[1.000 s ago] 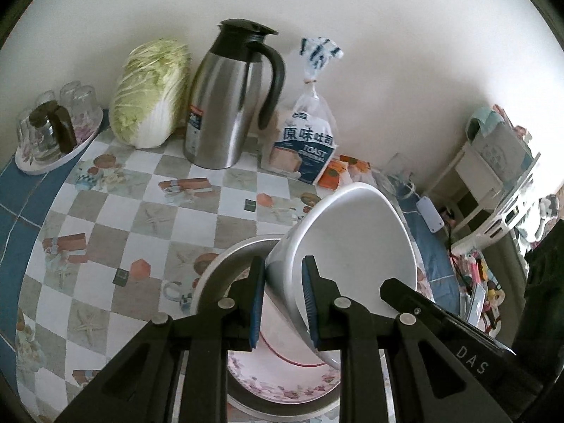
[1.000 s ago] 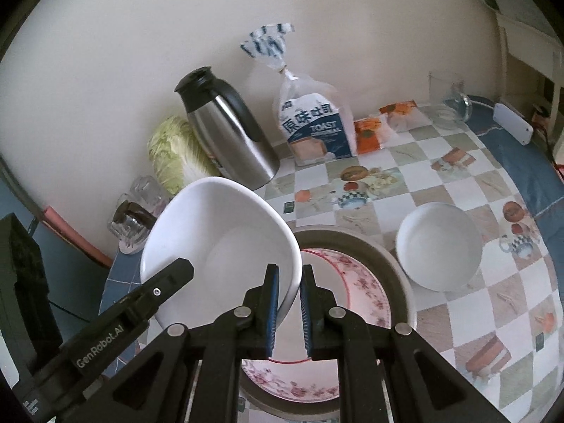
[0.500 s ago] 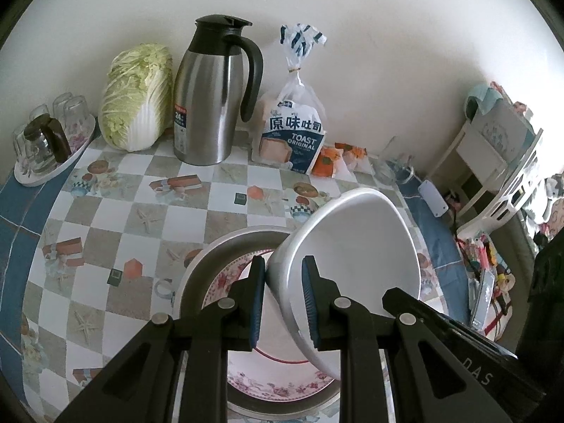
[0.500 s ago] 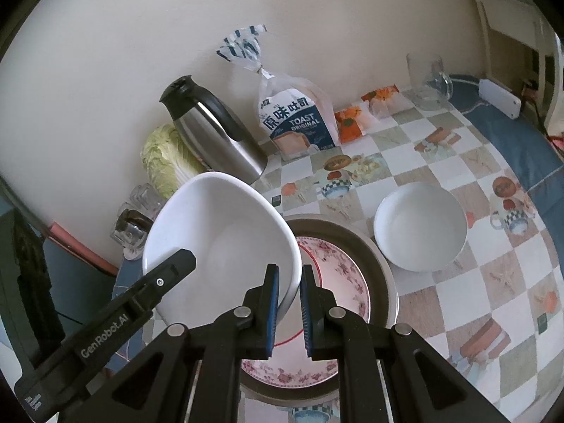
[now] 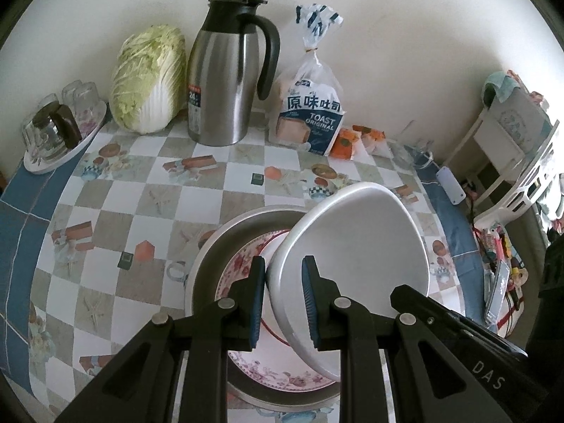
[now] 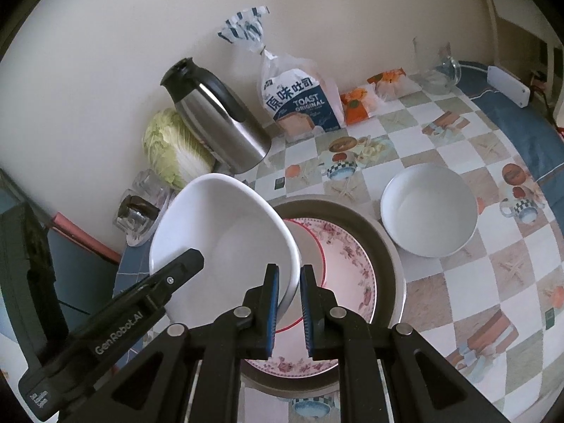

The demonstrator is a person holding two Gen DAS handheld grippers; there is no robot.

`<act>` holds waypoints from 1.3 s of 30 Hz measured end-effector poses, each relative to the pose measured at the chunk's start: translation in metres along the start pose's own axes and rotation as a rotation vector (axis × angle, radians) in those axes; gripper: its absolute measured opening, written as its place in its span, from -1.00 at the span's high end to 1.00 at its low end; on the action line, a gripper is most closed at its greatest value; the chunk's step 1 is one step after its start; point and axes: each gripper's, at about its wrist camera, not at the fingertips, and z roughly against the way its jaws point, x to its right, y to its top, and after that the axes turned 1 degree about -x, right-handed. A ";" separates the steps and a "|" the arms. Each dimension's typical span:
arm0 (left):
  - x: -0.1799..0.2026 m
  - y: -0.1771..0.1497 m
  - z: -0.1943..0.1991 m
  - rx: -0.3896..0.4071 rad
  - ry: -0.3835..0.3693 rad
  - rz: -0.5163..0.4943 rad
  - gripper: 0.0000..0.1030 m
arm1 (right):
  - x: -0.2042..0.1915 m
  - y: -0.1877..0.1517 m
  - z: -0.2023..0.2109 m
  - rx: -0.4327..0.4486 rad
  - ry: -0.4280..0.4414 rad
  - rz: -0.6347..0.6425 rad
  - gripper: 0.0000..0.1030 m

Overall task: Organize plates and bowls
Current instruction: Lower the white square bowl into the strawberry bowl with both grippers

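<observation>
Left gripper [image 5: 282, 299] and right gripper [image 6: 289, 303] both clenched on tilted white bowl [image 6: 225, 243] rim — above floral plate [image 6: 349, 261] in metal basin [image 6: 391, 257].

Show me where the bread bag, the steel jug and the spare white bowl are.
toast bag [image 5: 310, 120]: left wrist view, on its blue label.
steel thermos jug [image 5: 222, 81]: left wrist view, mid body.
empty white bowl [image 6: 428, 209]: right wrist view, inside bottom.

The clear plastic bread bag with a blue label [image 5: 309, 120] reads "原味吐司 TOAST ORIGINAL". The left black tongs [image 6: 120, 328] carry "GenRobot.AI"; the right black tongs [image 5: 488, 379] show "DAS".
</observation>
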 end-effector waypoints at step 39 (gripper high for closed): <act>-0.009 -0.005 -0.022 -0.082 -0.015 0.043 0.58 | 0.014 0.004 -0.026 -0.047 -0.002 -0.038 0.72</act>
